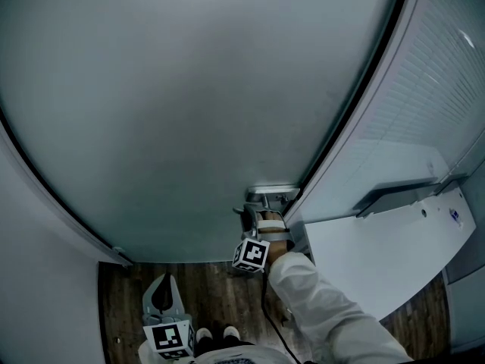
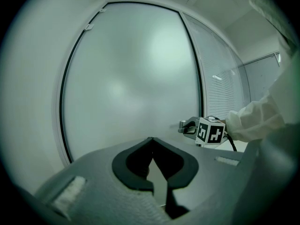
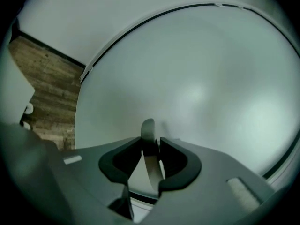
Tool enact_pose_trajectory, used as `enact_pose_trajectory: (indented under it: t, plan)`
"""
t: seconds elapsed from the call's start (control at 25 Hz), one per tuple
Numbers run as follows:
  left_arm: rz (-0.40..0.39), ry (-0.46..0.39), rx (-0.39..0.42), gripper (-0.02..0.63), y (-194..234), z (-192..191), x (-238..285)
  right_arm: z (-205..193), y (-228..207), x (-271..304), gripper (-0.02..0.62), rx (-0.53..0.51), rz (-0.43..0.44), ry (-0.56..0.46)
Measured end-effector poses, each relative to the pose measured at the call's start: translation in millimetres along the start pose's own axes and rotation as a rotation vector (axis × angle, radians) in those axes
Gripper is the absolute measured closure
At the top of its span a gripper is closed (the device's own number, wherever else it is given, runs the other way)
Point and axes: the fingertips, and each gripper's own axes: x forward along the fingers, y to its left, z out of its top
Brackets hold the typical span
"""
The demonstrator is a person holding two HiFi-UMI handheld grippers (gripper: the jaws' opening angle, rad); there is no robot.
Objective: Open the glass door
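The frosted glass door (image 1: 197, 89) fills most of the head view. Its metal lever handle (image 1: 271, 192) sits at the door's right edge, beside the dark frame strip (image 1: 356, 105). My right gripper (image 1: 267, 222) reaches up to that handle on a white-sleeved arm. In the right gripper view the handle (image 3: 148, 130) stands upright between the jaws of my right gripper (image 3: 151, 146), and both pads press on it. My left gripper (image 1: 164, 290) hangs low over the floor, away from the door. Its jaws (image 2: 151, 142) meet at the tips with nothing held. The left gripper view shows the handle (image 2: 187, 125) far right.
A dark wood floor (image 1: 212, 287) lies below the door. A white wall (image 1: 45, 279) borders the door on the left. To the right are a glass panel with blinds (image 1: 447, 74) and a white ledge (image 1: 379, 249). The person's shoes (image 1: 216, 334) stand at the bottom.
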Motion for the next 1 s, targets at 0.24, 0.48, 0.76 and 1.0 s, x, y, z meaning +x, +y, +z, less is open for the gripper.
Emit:
enact_pose_trajectory:
  t: [0.24,0.48,0.76,1.0]
  plan:
    - [-0.041,0.008,0.009,0.603,-15,-4,10,2,0,2,0.486,-0.123,-0.033,0.033]
    - [-0.059,0.016,0.016,0.603,-23,-7,10,12,-7,-7,0.491,-0.109,-0.082,0.035]
    - [-0.079,0.020,0.018,0.603,-32,-8,9,10,6,-2,0.499,-0.231,-0.109,0.073]
    - [-0.100,0.016,0.024,0.603,-46,-3,3,-11,25,4,0.500,-0.568,-0.120,0.278]
